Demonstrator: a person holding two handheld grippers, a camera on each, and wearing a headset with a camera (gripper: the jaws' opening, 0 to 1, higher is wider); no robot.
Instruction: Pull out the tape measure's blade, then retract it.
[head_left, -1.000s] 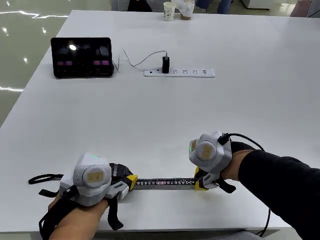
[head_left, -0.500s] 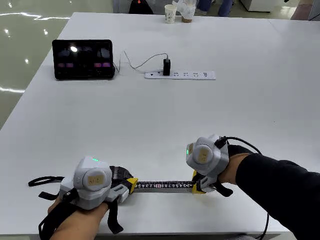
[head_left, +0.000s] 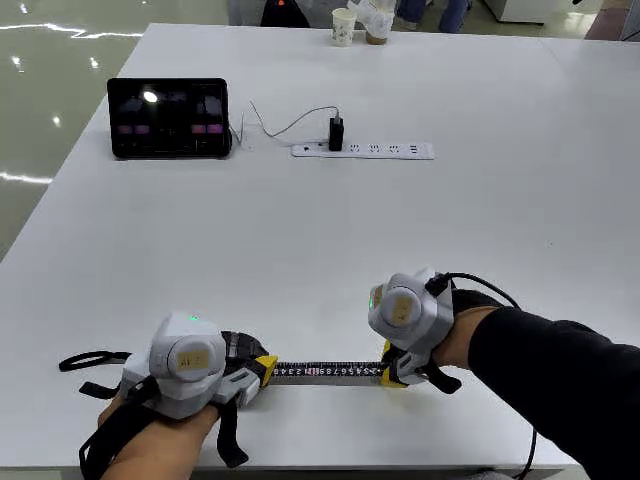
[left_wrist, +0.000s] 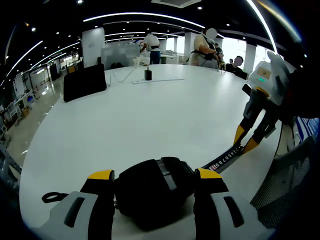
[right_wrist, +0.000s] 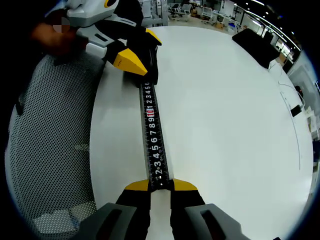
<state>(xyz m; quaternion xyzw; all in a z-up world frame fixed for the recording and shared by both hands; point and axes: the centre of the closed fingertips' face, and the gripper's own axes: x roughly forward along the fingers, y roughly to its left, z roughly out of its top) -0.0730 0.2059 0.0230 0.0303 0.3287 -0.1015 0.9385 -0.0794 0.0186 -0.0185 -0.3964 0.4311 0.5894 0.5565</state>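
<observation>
The black tape measure case (left_wrist: 152, 192) rests on the white table (head_left: 320, 230) near its front edge, and my left gripper (left_wrist: 155, 175) is shut on it with yellow-tipped jaws on both sides. In the head view, the left gripper (head_left: 255, 368) and case (head_left: 240, 350) are at the lower left. A short length of blade (head_left: 325, 371) runs right from the case, flat along the table. My right gripper (head_left: 390, 374) is shut on the blade's end. The numbered blade (right_wrist: 152, 130) stretches from the right gripper (right_wrist: 160, 186) to the case (right_wrist: 150, 70).
A dark tablet (head_left: 168, 117) stands at the back left. A white power strip (head_left: 365, 150) with a black plug and cable lies mid-table. Paper cups (head_left: 343, 25) sit at the far edge. A black strap (head_left: 85, 358) trails left. People (left_wrist: 205, 47) stand beyond the table.
My right gripper has edged left toward the case with the blade end, so the exposed blade is a little shorter. The left gripper and case have stayed put.
</observation>
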